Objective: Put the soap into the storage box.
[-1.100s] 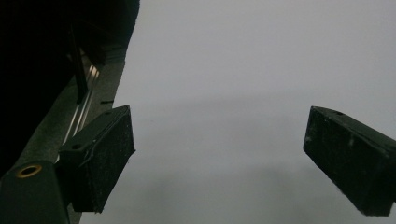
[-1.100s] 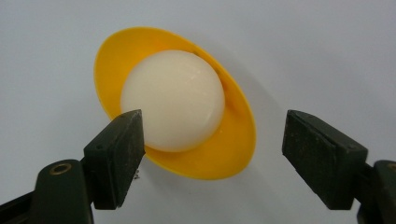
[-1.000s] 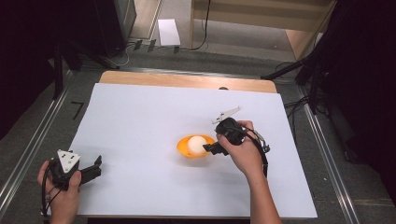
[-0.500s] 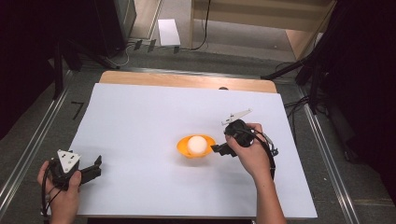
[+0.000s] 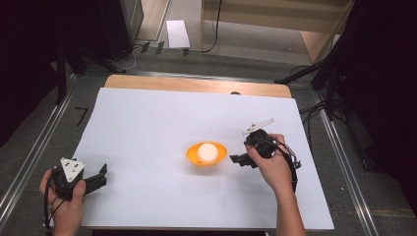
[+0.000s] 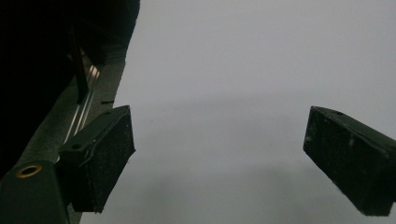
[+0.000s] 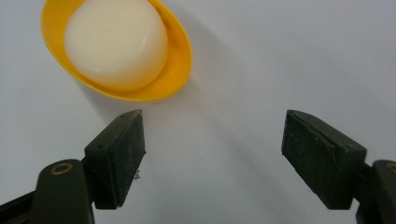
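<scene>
Right hand-held gripper (image 5: 239, 160) backed off, now just right of orange bowl (image 5: 207, 155), jaws released, empty. White ball (image 5: 208, 152) sits inside: placement looks done. Left hand-held gripper (image 5: 98, 181) released, far left.

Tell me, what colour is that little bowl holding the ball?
Bright yellow-orange; the bowl shows best in the right gripper view, holding a creamy white ball.

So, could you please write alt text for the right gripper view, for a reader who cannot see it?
A yellow bowl holding a white rounded object sits at upper left on a white surface, just beyond the open right gripper. Its two black jaws rise from the bottom corners, spread wide with nothing between them.
</scene>
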`<state>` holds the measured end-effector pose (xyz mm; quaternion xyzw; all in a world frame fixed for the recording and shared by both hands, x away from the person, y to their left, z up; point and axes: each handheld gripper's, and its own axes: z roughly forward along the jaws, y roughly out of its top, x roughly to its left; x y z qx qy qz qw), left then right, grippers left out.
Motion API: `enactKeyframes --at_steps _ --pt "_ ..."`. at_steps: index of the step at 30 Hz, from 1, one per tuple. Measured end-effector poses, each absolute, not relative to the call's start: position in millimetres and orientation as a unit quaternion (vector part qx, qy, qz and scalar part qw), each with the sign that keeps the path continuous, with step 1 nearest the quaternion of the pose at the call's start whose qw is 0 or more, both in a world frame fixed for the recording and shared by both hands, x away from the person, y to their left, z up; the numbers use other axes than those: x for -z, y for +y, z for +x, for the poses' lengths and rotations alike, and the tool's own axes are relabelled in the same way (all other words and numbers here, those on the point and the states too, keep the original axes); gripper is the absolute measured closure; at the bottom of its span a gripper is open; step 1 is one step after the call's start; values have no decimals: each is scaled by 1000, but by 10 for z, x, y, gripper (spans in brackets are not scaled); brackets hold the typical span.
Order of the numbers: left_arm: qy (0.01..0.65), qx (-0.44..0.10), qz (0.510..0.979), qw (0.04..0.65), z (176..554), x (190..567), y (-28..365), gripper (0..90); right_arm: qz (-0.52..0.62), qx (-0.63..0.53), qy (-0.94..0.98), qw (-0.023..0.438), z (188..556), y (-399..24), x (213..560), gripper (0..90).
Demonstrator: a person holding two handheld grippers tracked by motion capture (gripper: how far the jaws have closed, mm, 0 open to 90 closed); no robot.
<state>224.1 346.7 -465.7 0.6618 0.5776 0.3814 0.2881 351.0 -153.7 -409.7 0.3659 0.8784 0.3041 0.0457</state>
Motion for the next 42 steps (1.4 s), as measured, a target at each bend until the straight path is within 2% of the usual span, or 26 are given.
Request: enactKeyframes --at_steps 42 --pt "577 -382 662 286 2238 4656 3464 94 418 -308 853 48 3294 -2186 4421 216"
